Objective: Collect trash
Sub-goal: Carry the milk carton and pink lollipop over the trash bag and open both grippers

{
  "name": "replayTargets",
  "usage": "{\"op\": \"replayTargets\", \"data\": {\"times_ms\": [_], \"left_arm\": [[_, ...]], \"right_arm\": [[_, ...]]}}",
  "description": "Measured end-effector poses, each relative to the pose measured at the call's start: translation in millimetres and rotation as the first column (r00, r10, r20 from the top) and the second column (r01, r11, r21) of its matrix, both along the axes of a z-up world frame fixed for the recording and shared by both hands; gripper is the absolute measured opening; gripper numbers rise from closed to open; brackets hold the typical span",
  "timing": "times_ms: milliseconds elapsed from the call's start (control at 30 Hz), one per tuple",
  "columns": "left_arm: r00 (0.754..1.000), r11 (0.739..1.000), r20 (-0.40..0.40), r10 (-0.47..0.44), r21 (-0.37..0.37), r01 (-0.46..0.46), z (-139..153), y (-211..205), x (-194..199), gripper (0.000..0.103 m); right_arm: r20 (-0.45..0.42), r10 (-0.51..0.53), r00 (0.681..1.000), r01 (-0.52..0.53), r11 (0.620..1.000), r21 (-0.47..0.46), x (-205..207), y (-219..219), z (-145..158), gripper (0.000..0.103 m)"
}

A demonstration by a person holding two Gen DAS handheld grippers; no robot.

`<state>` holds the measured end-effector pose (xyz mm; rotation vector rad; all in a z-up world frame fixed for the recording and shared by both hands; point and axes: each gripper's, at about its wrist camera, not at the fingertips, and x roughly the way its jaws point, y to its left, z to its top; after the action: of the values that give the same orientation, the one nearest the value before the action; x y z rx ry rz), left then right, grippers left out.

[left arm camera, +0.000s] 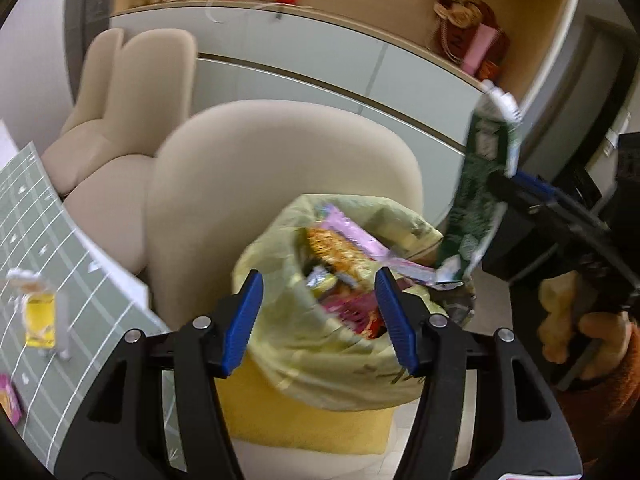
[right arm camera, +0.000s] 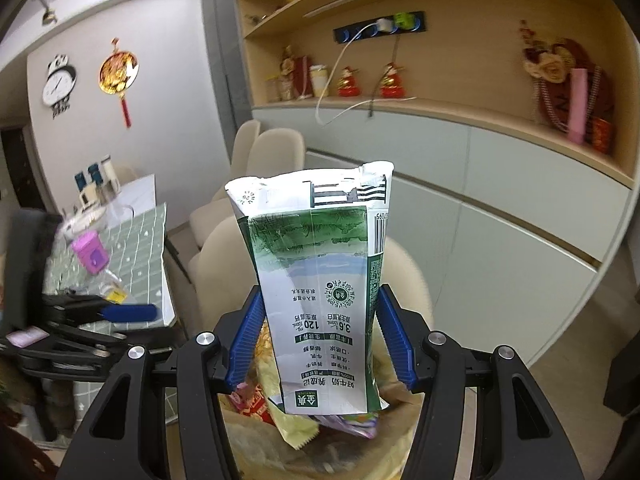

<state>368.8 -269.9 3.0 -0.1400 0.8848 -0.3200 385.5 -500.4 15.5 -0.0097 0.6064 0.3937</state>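
1. My right gripper (right arm camera: 320,340) is clamping a flattened green-and-white milk carton (right arm camera: 316,288). Its own camera is showing the print; the left camera is showing the carton's lower end (left arm camera: 450,272) tilting over the yellow plastic trash bag (left arm camera: 320,364), which is full of wrappers.
2. My left gripper (left arm camera: 320,320) is standing apart, holding nothing, its blue pads (left arm camera: 242,320) framing the bag's mouth.
3. My right hand (left arm camera: 580,328) is angling downward.
4. The beige chair (left arm camera: 240,184) is crowding behind the bag; the green-checked table (left arm camera: 60,240) is bordering the left.
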Motion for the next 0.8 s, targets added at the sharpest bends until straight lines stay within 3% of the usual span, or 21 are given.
{"op": "replayTargets", "data": {"times_ms": [167, 467, 800], "left_arm": [[0.997, 0.997, -0.011, 0.076, -0.022, -0.076, 2, 31, -19, 0.055], [0.983, 0.983, -0.002, 0.182, -0.013, -0.182, 2, 86, -57, 0.055], [0.970, 0.970, -0.028, 0.241, -0.028, -0.242, -7, 118, -76, 0.055]], "right_arm": [[-0.092, 0.011, 0.996, -0.016, 0.998, -0.064, 17, 21, -43, 0.054], [-0.280, -0.006, 0.960, -0.026, 0.994, -0.110, 19, 23, -117, 0.054], [-0.267, -0.037, 0.963, 0.005, 0.993, -0.120, 13, 27, -118, 0.054]]}}
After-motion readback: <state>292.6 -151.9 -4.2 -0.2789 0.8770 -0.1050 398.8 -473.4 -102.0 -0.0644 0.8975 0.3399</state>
